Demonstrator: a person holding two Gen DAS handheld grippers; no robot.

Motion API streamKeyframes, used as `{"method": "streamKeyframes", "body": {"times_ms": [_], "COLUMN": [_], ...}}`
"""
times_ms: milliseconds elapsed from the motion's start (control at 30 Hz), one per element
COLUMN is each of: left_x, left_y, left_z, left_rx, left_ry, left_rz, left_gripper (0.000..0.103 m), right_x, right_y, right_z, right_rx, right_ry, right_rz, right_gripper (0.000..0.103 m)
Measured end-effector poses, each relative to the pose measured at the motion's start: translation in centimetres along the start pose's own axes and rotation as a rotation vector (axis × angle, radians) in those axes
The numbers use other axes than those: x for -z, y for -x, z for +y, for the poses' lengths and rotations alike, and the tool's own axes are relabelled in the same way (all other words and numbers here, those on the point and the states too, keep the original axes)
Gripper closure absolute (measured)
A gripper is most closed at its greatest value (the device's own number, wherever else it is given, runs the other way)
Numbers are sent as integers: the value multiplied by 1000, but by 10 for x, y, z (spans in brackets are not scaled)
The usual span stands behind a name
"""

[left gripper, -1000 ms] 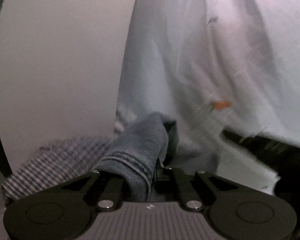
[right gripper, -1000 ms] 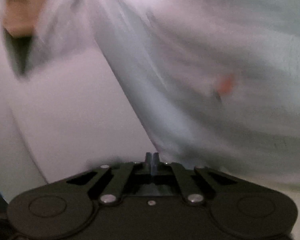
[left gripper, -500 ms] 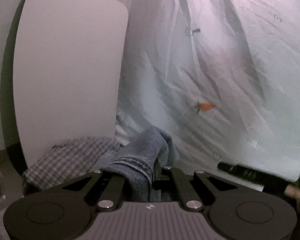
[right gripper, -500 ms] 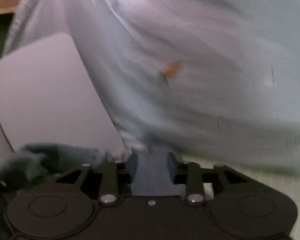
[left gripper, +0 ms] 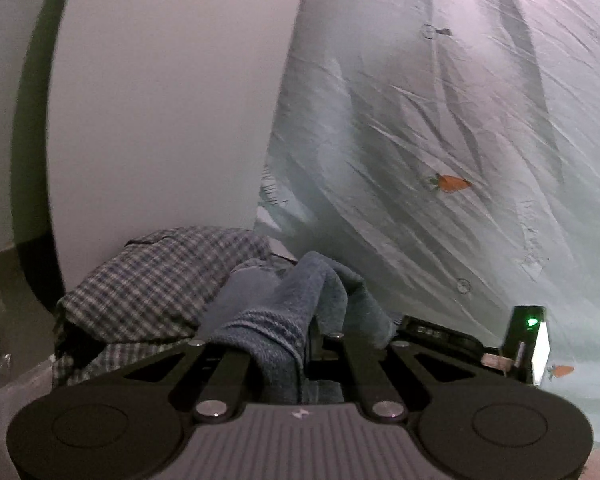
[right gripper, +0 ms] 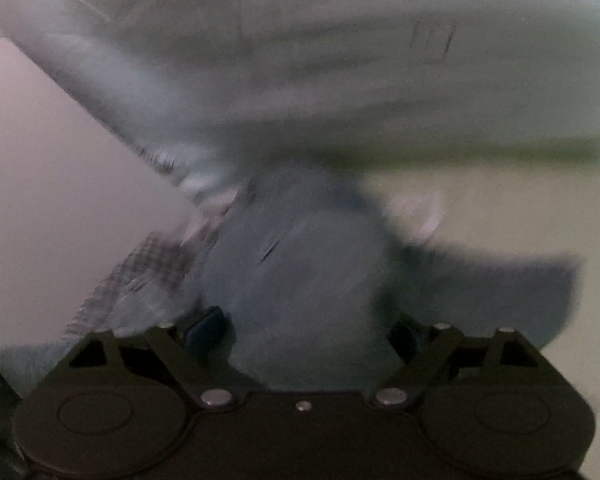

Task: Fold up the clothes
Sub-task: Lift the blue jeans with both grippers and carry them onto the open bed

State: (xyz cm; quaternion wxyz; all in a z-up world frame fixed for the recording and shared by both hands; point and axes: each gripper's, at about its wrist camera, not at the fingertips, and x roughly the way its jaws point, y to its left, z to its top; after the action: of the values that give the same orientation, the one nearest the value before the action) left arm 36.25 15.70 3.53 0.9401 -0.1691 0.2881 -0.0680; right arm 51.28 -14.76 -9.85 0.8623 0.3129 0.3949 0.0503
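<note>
The left gripper (left gripper: 306, 344) is clenched tight on a fold of a blue-grey towel (left gripper: 284, 320), which rises in a soft ridge out of the closed fingers and drapes over the front of the tool. Just beside the towel, to its left in the left wrist view, lies a crumpled checked shirt (left gripper: 152, 284), heaped against a pale rounded board (left gripper: 168, 100) that stands behind it. To the right of the board a wrinkled pale sheet (left gripper: 440, 120) printed with small orange carrots (left gripper: 452, 183) fills the rest of that view. At the lower right edge part of the other tool (left gripper: 528, 336) shows, dark, with a small green light.

The right gripper (right gripper: 306, 330) has its fingers (right gripper: 208, 328) parted, and they have just been opening; the towel (right gripper: 300, 280) bulges between them. The picture is badly blurred, so I cannot tell whether the pads press on the cloth or only stand beside it. More of the towel spreads out to the right, over a pale surface. The checked shirt (right gripper: 148, 264) lies to the left of the towel and touches it, and the sheet (right gripper: 300, 40) hangs across the top of the right wrist view, with the board (right gripper: 40, 180) at the left
</note>
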Motion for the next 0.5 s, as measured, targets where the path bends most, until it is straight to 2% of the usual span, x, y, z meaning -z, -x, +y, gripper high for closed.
{"method": "streamKeyframes", "body": {"times_ms": [33,67,200,333,500], "left_x": [1,2,1,-5,-17], "left_y": [0,0,9,34,98], "left_z": [4,7,6,-15,-65], "left_rx": [-5,-10,-10,32,153], "left_ry": [15,27,38,32,-32], "left_rz": [1,2,-13,-67,-218], "left_gripper": [98,98,98,98,98], "right_x": [3,6,9,-3,-12], "right_y": [-6,-5,36,107,220], "right_z": [2,7,39,43,41], "right_rx": [-46,-55,-101,-187,-285], "right_ry": [-10,4,144,144,188], "right_rz": [3,-6,-140,-262,-480], "right_gripper": [78,89,93,93,93]}}
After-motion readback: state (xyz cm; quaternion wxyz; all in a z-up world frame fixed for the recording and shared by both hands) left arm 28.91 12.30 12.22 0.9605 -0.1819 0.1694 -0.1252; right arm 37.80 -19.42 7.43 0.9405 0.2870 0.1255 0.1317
